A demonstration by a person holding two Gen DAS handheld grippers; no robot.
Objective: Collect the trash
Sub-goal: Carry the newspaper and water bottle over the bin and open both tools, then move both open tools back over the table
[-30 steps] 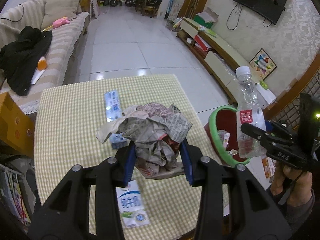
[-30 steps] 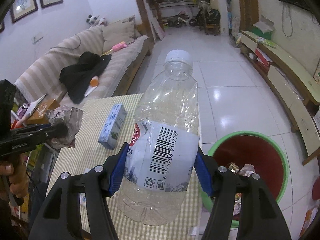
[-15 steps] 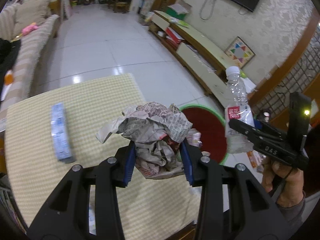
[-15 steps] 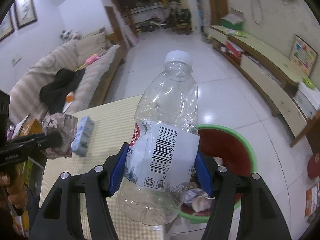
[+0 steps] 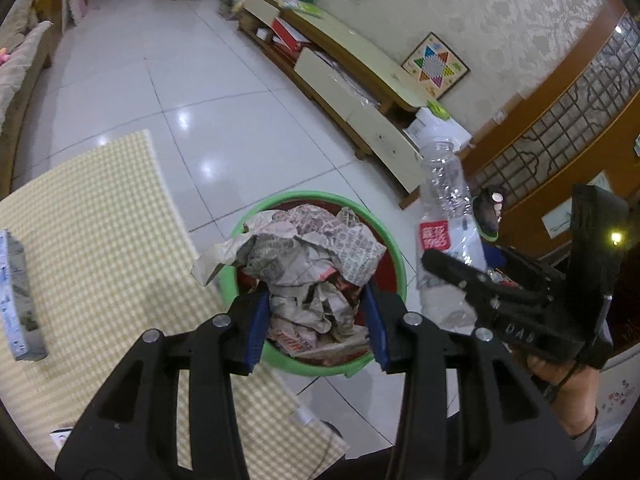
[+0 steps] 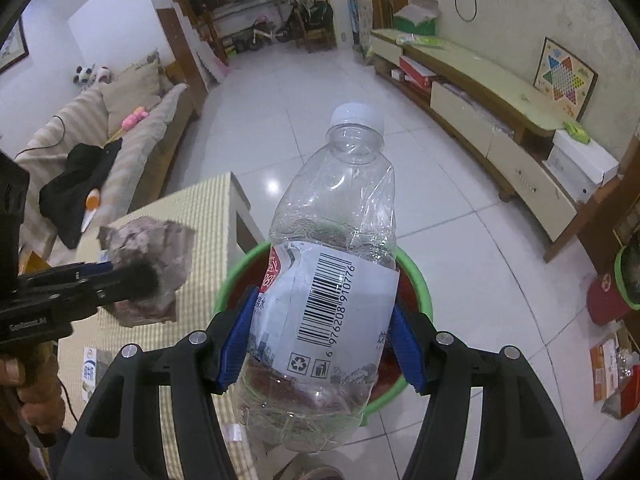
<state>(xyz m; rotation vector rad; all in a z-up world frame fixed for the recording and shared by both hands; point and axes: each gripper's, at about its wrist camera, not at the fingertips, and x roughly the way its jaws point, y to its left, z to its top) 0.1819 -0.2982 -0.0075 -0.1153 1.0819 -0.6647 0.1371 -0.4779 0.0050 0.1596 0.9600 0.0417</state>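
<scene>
Now both grippers point steeply down over the green-rimmed bin (image 5: 394,276), which stands on the tiled floor just beside the edge of the table (image 5: 100,216) with the checked yellow cloth.

The left gripper (image 5: 316,320) is tilted downward with its black arms spread in front of the camera. Between its blue pads sits one wad of crumpled newspaper (image 5: 308,256), hanging above the bin's red inside. Its jaws are easing apart at this moment, with the wad between them and the pads against its sides.

The right gripper (image 6: 320,344) also slopes downward, borne by a hand (image 5: 568,392) seen at the right of the left camera's view. Its jaws are clamped on one clear plastic bottle (image 6: 332,264), gripping the white barcode label. The bottle stands nearly upright, white cap on top, its crushed base over the near rim of the bin. In the right camera's view the left hand (image 6: 28,392) shows at the picture's left edge, wrapped around its gripper's handle, with the newspaper wad raised beside the table edge.

Counted: two grippers, one wad, one bottle, one bin. One box (image 5: 18,296) lies flat on the table, well apart from the bin, and one milk carton (image 6: 90,372) lies near the table's near edge.
</scene>
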